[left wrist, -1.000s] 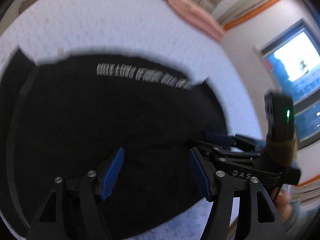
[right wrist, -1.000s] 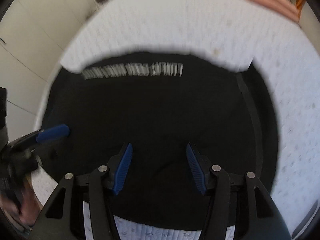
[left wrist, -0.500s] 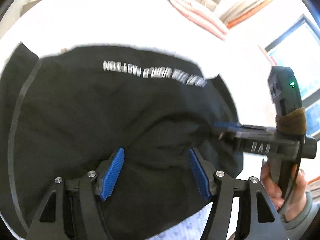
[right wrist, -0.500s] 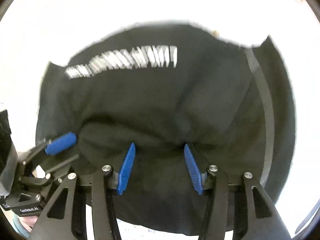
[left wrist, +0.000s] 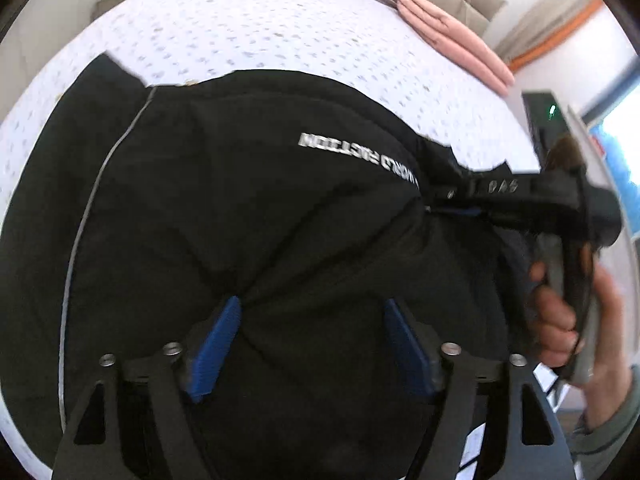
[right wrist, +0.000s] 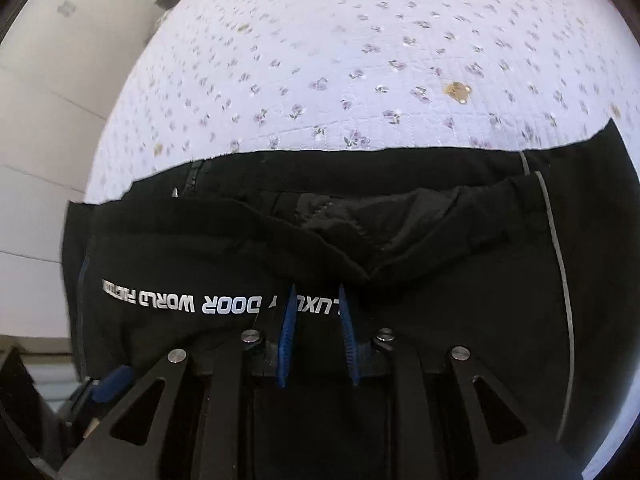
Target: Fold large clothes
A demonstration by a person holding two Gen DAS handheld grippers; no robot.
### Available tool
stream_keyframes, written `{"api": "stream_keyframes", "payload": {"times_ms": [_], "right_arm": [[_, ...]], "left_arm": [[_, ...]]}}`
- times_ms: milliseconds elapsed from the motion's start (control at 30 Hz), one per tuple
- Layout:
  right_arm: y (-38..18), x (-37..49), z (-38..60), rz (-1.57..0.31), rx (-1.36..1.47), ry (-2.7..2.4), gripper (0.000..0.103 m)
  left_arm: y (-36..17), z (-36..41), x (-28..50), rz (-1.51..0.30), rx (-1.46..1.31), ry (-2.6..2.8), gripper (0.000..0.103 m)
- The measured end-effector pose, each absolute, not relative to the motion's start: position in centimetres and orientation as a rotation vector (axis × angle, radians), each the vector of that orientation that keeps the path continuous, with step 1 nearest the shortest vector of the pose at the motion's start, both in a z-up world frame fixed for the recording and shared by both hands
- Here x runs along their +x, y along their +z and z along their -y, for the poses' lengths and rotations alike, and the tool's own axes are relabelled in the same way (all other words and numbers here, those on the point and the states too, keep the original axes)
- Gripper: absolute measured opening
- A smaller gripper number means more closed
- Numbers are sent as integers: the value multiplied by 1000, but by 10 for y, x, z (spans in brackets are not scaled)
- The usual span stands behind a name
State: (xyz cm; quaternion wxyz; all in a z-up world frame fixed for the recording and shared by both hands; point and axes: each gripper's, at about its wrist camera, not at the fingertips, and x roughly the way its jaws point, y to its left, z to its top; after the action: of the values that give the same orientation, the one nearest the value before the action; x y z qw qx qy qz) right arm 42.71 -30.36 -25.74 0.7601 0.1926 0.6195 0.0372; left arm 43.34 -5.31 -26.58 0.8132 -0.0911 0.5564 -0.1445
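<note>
A large black garment [left wrist: 248, 208] with white lettering and a thin grey piping line lies on the bed. In the left wrist view my left gripper [left wrist: 312, 312] is open, its blue pads wide apart with bunched black cloth pressed between them. The right gripper [left wrist: 452, 210] shows there at the right, clamped on a raised fold of the garment. In the right wrist view the right gripper [right wrist: 316, 296] has its blue pads close together on the folded edge of the garment [right wrist: 440, 280], next to the lettering. The left gripper's blue pad [right wrist: 112, 380] shows at bottom left.
The bed has a white quilted cover with small flowers [right wrist: 360, 60]. A pink folded cloth [left wrist: 460, 44] lies at its far right edge by a beige headboard. A window [left wrist: 624, 152] is at the right. White cupboard doors [right wrist: 48, 80] stand left of the bed.
The right gripper has closed from open onto the garment's edge and lifted it forward, so the lettering has folded over. The left gripper has stayed open and pushed into the cloth.
</note>
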Motion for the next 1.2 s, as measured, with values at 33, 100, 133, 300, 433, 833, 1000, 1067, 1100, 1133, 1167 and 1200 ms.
{"api": "stream_keyframes", "payload": {"times_ms": [33, 100, 133, 300, 433, 833, 1000, 1067, 1100, 1133, 1167, 1200], "right_arm": [[-254, 422, 306, -1336, 436, 102, 25], [-243, 417, 318, -1321, 471, 137, 38], [-234, 406, 325, -1297, 500, 158, 46], [-200, 359, 362, -1219, 428, 93, 68], [-197, 323, 402, -1240, 424, 11, 68], [-217, 290, 459, -1269, 403, -94, 69], [-230, 296, 467, -1279, 416, -66, 83], [-236, 299, 470, -1285, 416, -48, 85], [-240, 301, 472, -1289, 421, -34, 85], [-244, 303, 474, -1293, 425, -23, 85], [-247, 304, 475, -1300, 433, -13, 86], [-251, 306, 477, -1309, 443, -4, 86]], "left_arm": [[-264, 56, 432, -1189, -155, -307, 78], [-256, 54, 431, -1187, -127, -317, 78], [-253, 52, 431, -1189, -129, -321, 78], [-244, 49, 421, -1252, -129, -316, 78], [-226, 40, 421, -1236, -83, -261, 78], [-218, -59, 446, -1234, -190, -144, 78], [-253, -113, 461, -1282, -481, -214, 78], [-263, -126, 464, -1294, -556, -240, 78], [-269, -128, 466, -1296, -572, -254, 78], [-272, -131, 467, -1302, -570, -262, 78], [-275, -131, 469, -1309, -557, -260, 78], [-275, -132, 468, -1317, -536, -256, 78]]}}
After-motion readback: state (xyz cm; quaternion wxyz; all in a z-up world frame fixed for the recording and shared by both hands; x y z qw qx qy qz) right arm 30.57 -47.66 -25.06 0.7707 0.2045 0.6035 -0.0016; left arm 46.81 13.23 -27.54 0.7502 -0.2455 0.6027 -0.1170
